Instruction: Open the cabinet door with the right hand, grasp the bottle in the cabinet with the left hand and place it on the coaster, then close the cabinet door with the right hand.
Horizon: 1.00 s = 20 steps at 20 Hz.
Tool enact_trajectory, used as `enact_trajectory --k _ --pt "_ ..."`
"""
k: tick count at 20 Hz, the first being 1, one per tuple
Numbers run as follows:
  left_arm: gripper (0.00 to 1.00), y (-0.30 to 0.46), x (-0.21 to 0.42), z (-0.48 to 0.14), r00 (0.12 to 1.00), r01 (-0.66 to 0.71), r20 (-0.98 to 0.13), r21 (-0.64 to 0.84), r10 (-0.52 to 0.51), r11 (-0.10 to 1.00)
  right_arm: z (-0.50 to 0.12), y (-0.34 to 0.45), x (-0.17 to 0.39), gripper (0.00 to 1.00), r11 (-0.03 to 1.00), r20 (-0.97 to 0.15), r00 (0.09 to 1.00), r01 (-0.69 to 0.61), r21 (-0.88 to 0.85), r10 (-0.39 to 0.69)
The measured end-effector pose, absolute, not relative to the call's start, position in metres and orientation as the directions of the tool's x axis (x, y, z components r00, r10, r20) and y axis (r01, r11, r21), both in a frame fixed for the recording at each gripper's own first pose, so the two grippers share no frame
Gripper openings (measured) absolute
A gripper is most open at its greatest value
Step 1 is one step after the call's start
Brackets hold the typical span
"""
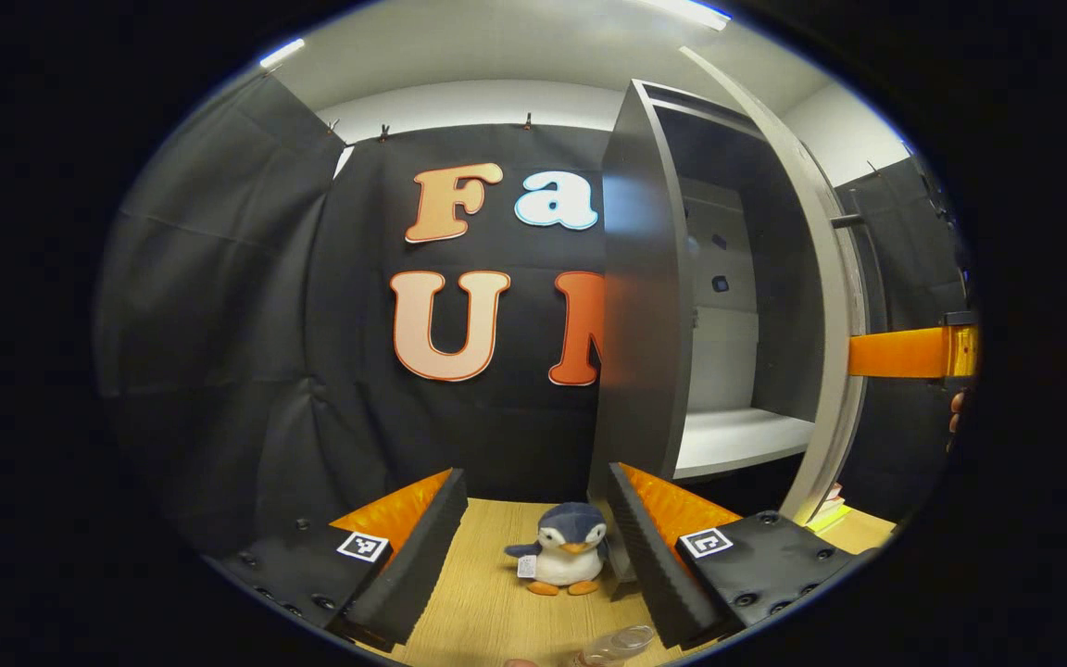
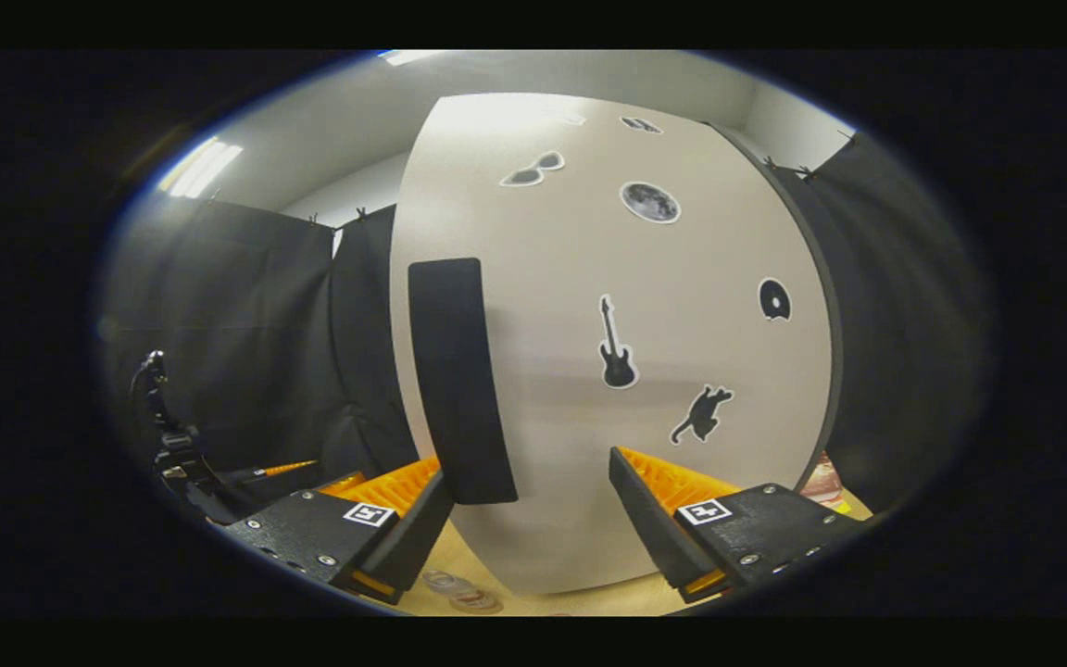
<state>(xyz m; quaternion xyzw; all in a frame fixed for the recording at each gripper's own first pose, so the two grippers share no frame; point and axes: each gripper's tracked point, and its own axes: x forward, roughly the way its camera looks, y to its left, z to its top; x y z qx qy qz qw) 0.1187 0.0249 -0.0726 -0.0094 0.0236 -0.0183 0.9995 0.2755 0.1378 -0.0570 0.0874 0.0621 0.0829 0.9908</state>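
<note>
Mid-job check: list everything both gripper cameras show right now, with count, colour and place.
Cabinet: one, grey, on the table, interior shelf bare where visible.
Cabinet door: one, white outside with black stickers, swung open, right in front of the right gripper.
Door handle: one, black vertical bar, near the door's left edge.
Penguin plush: one, blue and white, on the table in front of the cabinet.
Bottle: one, clear, low between the left gripper's fingers, mostly cut off.
Table: one, light wood.
Left gripper: one, black and orange, fingers apart.
Right gripper: one, black and orange, fingers apart, facing the door.
</note>
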Motion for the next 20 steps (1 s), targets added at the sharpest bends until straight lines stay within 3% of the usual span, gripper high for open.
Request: enact_trajectory --k 4,11,20 --pt "0.98 0.021 0.129 -0.08 0.996 0.063 -0.06 -0.035 -0.065 0.997 -0.064 0.142 0.291 0.95 0.964 -0.112 0.979 -0.14 0.225 0.169" --pt "0.98 0.021 0.14 -0.088 0.991 0.11 -0.072 -0.044 -0.113 0.993 -0.067 0.144 0.3 0.98 0.983 -0.116 0.991 -0.039 0.181 0.061" --pt "0.98 0.026 0.153 -0.097 0.979 0.179 -0.082 -0.073 -0.185 0.981 -0.068 0.143 0.306 0.93 0.983 -0.093 0.994 0.07 0.168 -0.055"
